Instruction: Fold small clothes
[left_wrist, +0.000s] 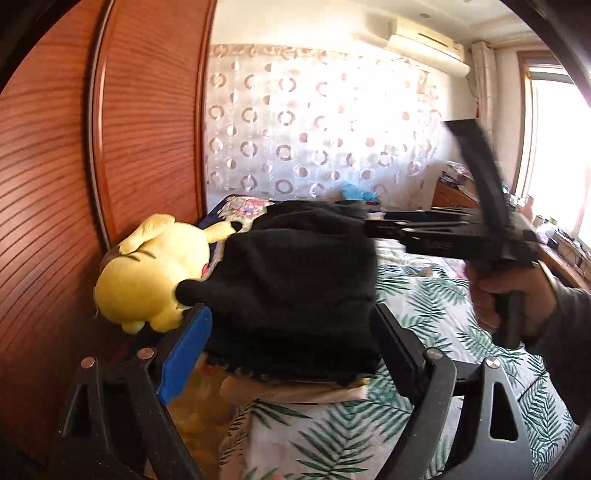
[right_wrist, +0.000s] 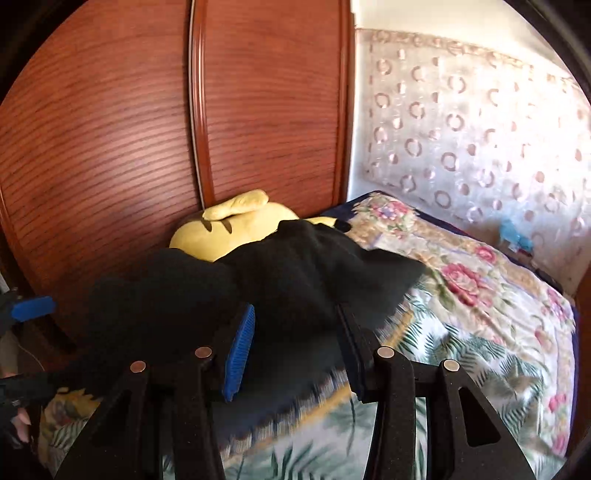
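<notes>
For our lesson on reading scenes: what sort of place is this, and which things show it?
Most likely a home bedroom: a bed with floral bedding, a wooden wardrobe beside it, and a yellow plush toy.

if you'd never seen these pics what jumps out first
The bright yellow plush toy lying against the reddish ribbed wooden wardrobe door catches the eye first. A black knitted garment lies partly over it on the leaf-and-flower patterned bedspread. Both grippers, left gripper and right gripper, stand open with the garment between their fingers.
</notes>
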